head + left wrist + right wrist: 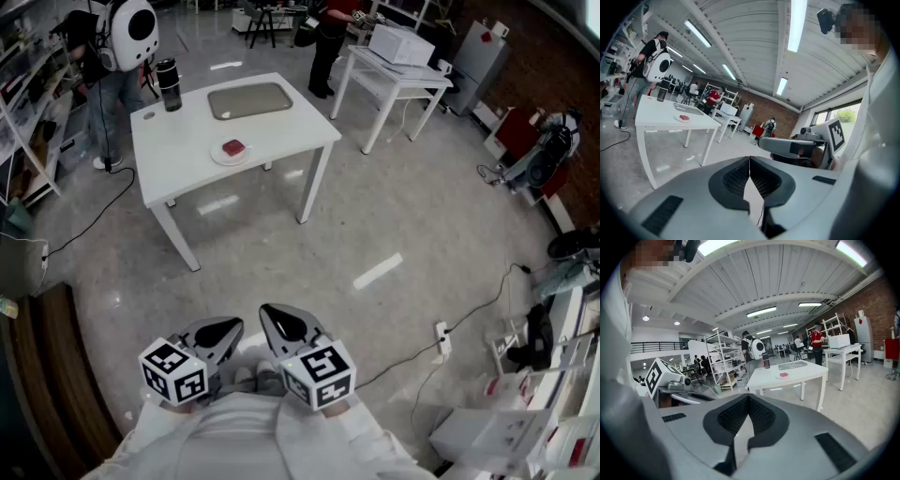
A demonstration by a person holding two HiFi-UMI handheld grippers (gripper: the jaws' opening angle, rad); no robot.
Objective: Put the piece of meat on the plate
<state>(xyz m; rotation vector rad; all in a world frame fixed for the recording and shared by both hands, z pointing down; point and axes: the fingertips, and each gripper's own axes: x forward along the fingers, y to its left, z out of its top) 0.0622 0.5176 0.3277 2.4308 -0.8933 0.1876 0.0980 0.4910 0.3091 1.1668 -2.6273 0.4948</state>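
Both grippers wait near the person's chest, well apart from the white tabletop.
The left gripper and right gripper are each pressed together on nothing. On the tabletop, a small plate carries the red piece of meat. The meat looks light, soft and perhaps slick, so a gentle pinch across its narrow sides would likely suit.

L gripper, R gripper closed.
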